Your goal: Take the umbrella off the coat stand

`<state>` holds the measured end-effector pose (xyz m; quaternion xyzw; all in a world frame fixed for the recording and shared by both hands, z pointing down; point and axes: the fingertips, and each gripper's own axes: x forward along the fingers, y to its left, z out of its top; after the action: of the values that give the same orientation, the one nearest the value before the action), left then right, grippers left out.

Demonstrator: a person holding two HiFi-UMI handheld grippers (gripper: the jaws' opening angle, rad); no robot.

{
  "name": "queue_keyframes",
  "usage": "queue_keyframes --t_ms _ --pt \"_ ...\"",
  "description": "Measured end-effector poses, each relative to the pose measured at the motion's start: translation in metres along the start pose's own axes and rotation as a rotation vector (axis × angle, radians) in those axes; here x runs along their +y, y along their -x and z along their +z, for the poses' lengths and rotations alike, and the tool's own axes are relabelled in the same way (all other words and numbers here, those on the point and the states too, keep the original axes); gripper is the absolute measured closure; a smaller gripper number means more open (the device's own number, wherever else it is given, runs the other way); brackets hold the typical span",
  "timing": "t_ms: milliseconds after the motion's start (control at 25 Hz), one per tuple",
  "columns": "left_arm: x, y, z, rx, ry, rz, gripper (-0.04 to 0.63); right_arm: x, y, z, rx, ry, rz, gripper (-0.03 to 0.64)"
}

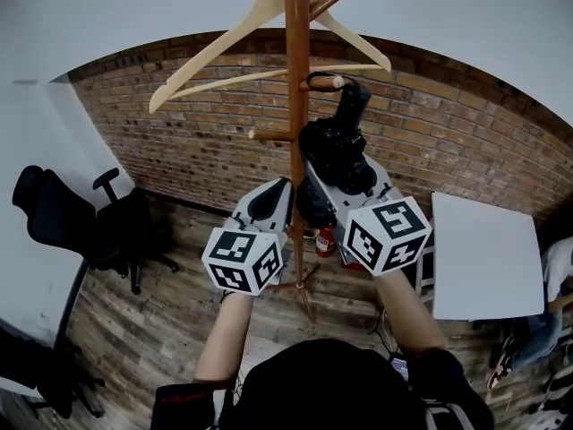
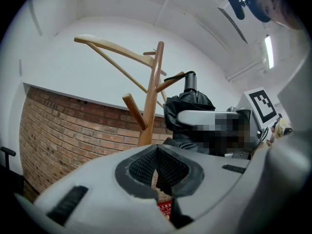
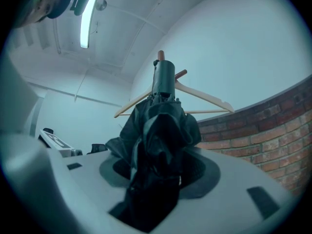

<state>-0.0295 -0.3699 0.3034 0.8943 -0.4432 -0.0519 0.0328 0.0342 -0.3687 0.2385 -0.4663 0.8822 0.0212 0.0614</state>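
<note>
1. Closest in is the person's dark top (image 1: 331,388), with two forearms reaching out from it. That makes two grippers, one in each hand.
2. The right gripper (image 3: 156,167) has its jaws clamped on the folded black cloth of the umbrella (image 3: 163,126). The grip is on the thick part of the bundle, which I judge is meant to carry the weight so the top end can be lifted free.
3. There is one umbrella. It stands up out of the right gripper, with its handle end above the jaws. Its strap looks looped over a peg (image 1: 327,82) just above that gripper, so it is not yet off the coat stand (image 1: 295,115).
4. The left gripper (image 2: 157,156) has its pads pressed together with nothing between them. It sits just beside the right one, across the stand's pole, likely held ready to steady things.
5. Now the count:
   - One stand, with three pegs showing in the head view.
   - One wooden hanger (image 1: 269,12), high above both grippers.
   - Two black chairs (image 1: 54,218), well off to the left gripper's outer side.
   - One white table (image 1: 483,258), out past the right gripper.
</note>
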Motion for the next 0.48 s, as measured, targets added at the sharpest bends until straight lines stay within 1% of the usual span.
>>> queue_keyframes --t_ms 480 --pt "-0.007 0.0 0.004 -0.009 0.005 -0.02 0.577 -0.001 0.009 0.011 -0.019 0.007 -0.016 0.382"
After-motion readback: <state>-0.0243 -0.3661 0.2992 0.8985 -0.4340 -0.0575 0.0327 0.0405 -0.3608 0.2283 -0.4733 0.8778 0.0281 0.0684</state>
